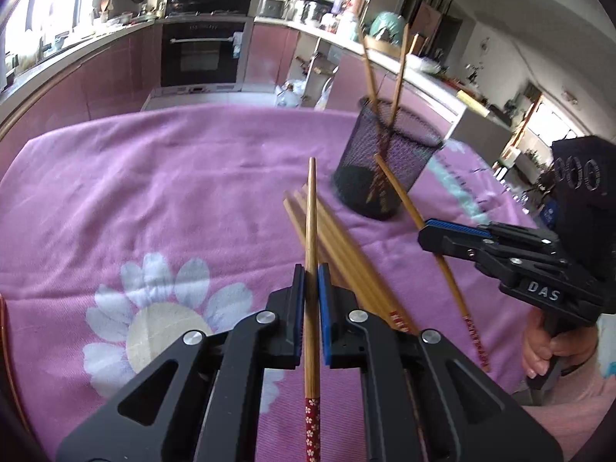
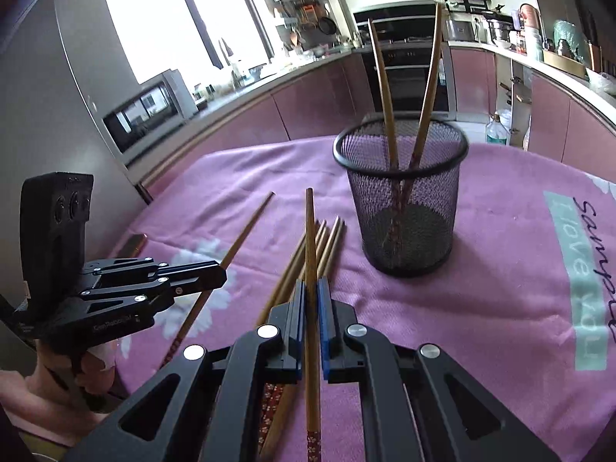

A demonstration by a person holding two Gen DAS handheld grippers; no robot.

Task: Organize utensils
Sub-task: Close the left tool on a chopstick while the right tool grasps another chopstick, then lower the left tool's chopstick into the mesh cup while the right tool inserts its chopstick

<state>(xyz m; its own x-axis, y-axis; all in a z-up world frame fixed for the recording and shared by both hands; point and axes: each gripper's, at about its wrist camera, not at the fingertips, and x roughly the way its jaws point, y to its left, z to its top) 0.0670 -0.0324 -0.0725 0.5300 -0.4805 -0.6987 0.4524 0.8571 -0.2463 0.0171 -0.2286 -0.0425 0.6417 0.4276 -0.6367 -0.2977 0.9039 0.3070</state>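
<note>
My left gripper (image 1: 311, 273) is shut on a bamboo chopstick (image 1: 311, 211) with a red patterned end, which is raised off the cloth and points ahead. My right gripper (image 2: 312, 285) is shut on another such chopstick (image 2: 310, 231), also raised. Each view shows the other gripper from the side: the right gripper (image 1: 423, 233) with its chopstick (image 1: 400, 192), the left gripper (image 2: 221, 275) with its chopstick (image 2: 246, 231). Several loose chopsticks (image 1: 346, 254) (image 2: 331, 238) lie between the two grippers. Beyond them a black mesh cup (image 2: 404, 200) (image 1: 389, 154) stands upright with two chopsticks in it.
A pink tablecloth (image 1: 154, 192) with a white flower print covers the table; a pale green printed strip (image 2: 577, 277) lies to the right. Kitchen cabinets and an oven (image 1: 204, 50) stand beyond the far edge. A person's hand (image 1: 546, 350) holds the right gripper's handle.
</note>
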